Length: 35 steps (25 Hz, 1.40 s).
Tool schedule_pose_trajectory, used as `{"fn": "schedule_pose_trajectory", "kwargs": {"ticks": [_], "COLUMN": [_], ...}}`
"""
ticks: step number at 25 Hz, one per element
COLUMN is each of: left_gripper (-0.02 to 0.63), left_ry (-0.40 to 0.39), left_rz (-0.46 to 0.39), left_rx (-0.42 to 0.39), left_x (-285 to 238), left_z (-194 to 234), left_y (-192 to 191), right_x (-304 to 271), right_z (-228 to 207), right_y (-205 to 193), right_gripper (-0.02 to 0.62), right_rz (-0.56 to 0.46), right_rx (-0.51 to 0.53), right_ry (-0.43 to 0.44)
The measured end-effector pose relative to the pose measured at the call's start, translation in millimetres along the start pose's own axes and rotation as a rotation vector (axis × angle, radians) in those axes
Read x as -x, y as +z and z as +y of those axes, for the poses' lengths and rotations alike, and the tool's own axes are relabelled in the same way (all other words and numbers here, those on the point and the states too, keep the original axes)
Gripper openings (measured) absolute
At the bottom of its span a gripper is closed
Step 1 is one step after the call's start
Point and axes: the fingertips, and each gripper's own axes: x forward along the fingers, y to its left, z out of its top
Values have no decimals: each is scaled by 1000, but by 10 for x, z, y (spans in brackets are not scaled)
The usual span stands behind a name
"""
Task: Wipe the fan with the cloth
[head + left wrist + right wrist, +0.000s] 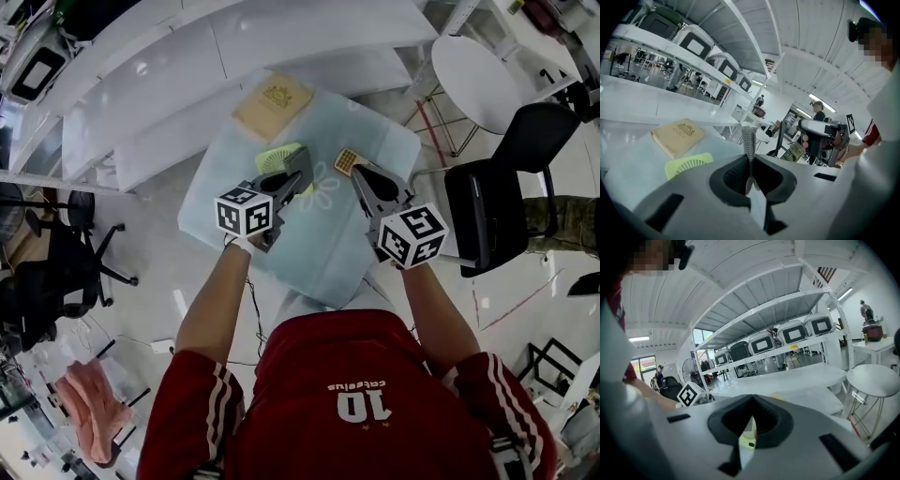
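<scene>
green fan [277, 156] on pale table [380, 141]

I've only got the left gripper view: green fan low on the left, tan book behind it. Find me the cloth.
Observer: In the head view the cloth, a small yellowish checked square, lies on the table to the right of the fan, outside your picture.
Operator: Say how the right gripper sits relative to it.
Observer: The right gripper has its tip right beside the cloth, on the near side. I cannot tell whether they touch.
Operator: Report its jaws.
Observer: In the right gripper view they stand together.
</scene>
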Motion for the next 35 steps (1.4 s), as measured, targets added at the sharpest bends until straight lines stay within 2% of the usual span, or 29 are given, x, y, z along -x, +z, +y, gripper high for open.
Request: {"fn": "schedule_pose_trajectory", "kwargs": {"ticks": [6, 11, 19, 29, 35], "left_gripper": [18, 18, 20, 20, 20], "left_ry": [7, 23, 29, 48, 66], "left_rz": [28, 45, 94, 86, 92], "left_rx": [31, 76, 121, 190, 189], "left_x": [-168, -254, -421, -583, -645], "left_z": [163, 363, 611, 816, 902], "left_y": [-78, -132, -314, -307, -294], "right_x": [-72, -120, -156, -108, -80], "right_z": [-177, -156, -211, -228, -226], "right_y": [-128, -166, -217, -250, -283], "right_gripper": [3, 3, 3, 3, 3], "right_rz": [18, 47, 61, 76, 79], "right_rx": [-14, 43, 17, 3, -3], "right_ry": [-36, -33, -54, -77, -87]}}
